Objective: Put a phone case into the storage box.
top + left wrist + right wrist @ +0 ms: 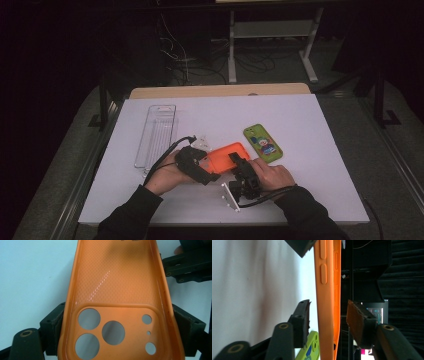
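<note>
No lettering, label or number can be read on anything in these three views.

A lab or test room is suggested: a white table (300, 200) is set on grey carpet, with cables (200, 65) tangled at twelve o'clock beside a white desk frame (310, 55).

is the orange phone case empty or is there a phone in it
Empty: in the left gripper view the orange case shows its bare textured inside, and the table shows through its camera holes.
</note>
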Demonstrator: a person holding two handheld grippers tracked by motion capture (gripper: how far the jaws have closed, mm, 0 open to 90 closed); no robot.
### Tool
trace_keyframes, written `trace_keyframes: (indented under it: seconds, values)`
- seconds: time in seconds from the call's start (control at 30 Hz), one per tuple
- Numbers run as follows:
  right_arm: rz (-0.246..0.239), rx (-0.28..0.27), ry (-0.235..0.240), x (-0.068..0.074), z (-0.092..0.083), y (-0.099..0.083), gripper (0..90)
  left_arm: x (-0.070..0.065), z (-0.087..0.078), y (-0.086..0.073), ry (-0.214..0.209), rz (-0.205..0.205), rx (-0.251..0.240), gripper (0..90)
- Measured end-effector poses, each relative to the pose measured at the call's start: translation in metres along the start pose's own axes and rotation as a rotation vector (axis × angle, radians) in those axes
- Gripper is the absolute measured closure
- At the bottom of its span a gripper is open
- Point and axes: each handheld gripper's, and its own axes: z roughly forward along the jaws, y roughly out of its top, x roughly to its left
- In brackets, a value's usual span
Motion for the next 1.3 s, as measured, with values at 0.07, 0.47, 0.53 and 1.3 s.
trace_keyframes:
  seconds: [0.07, 0.47, 0.53, 1.3]
  values:
    - [-0.005, -0.002, 0.004, 0.000, -0.001, 0.000, 56.6, 0.000, 0.000, 0.000, -0.003, -0.001, 0.000, 15.8]
    - [-0.036, -0.016, -0.003, 0.002, -0.002, 0.002, 74.9, 0.001, -0.001, 0.000, -0.002, 0.001, -0.003, 15.8]
    - [-0.040, -0.017, -0.003, 0.002, -0.002, 0.002, 76.7, 0.001, -0.002, 0.000, -0.003, -0.006, -0.006, 15.8]
    - [-0.066, 0.007, -0.015, 0.004, 0.001, 0.002, 78.2, 0.009, -0.010, -0.005, -0.026, -0.001, -0.018, 2.1]
